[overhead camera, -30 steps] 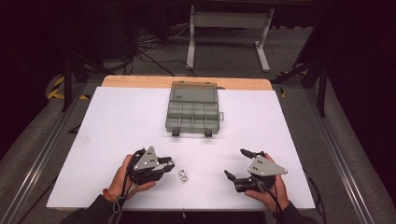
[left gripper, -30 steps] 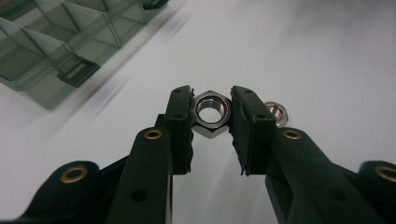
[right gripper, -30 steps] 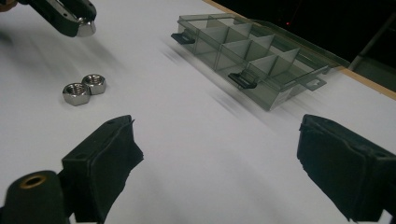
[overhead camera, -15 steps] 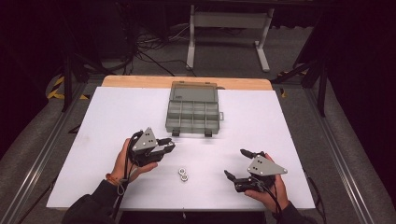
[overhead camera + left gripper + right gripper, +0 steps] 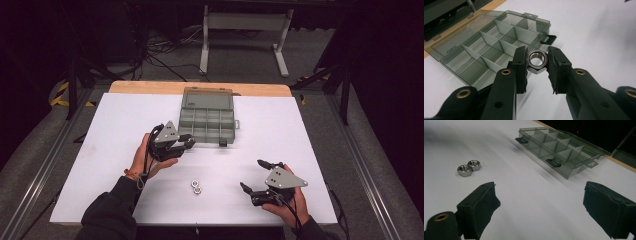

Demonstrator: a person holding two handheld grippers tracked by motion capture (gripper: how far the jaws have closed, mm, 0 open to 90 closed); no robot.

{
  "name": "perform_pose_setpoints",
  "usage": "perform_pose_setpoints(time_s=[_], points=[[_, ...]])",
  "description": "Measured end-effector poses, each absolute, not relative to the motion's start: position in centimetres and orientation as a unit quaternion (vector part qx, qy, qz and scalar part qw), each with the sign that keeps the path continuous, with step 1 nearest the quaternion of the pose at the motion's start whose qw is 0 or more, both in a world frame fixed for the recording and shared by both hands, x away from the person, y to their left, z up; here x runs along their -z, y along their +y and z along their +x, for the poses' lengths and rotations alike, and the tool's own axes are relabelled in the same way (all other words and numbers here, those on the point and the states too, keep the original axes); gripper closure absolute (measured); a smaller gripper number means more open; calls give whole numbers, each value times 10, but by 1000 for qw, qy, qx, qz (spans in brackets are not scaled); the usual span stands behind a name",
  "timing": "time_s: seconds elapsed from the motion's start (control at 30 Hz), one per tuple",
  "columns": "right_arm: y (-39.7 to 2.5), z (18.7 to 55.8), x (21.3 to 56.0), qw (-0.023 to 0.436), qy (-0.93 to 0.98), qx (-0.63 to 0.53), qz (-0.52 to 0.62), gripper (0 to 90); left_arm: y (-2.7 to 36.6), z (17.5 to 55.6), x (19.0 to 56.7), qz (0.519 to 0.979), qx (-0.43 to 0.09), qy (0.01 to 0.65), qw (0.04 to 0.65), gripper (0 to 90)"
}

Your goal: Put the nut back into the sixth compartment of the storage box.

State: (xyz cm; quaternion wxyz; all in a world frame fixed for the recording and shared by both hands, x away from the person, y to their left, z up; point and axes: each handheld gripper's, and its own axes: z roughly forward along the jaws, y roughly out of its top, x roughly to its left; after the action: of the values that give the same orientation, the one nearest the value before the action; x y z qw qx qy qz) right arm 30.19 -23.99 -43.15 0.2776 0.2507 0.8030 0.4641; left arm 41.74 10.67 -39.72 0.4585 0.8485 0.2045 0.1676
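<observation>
My left gripper (image 5: 537, 67) (image 5: 187, 142) is shut on a steel hex nut (image 5: 537, 60), held just in front of the near left corner of the open smoky-grey compartment box (image 5: 207, 119) (image 5: 491, 47) (image 5: 561, 147). Two more hex nuts (image 5: 196, 186) (image 5: 469, 167) lie touching each other on the white table top (image 5: 125, 125), between the hands. My right gripper (image 5: 252, 175) (image 5: 540, 207) stands wide open low at the front right, nothing between its pads.
The box has several empty compartments, its lid lying flat behind it and two black latches (image 5: 552, 162) on the near side. A wooden edge (image 5: 150, 87) runs along the table's far side. Dark floor, cables and a stand's legs (image 5: 245, 30) lie beyond.
My left gripper has risen from beside the nuts and moved forward toward the box with one nut in it. The right gripper has stayed in place.
</observation>
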Motion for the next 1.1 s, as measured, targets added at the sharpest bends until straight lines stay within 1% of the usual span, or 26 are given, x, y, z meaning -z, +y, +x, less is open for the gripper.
perform_pose_setpoints(time_s=[0.47,0.8,1.1], points=[[-244,302,432,275,799,-471,253,109,80,460,400,851,-169,230,440,698],[-242,302,432,276,800,-469,250,109,72,480,410,852,-170,251,426,698],[-242,303,433,276,801,-467,253,109,73,494,425,851,-166,278,413,698]])
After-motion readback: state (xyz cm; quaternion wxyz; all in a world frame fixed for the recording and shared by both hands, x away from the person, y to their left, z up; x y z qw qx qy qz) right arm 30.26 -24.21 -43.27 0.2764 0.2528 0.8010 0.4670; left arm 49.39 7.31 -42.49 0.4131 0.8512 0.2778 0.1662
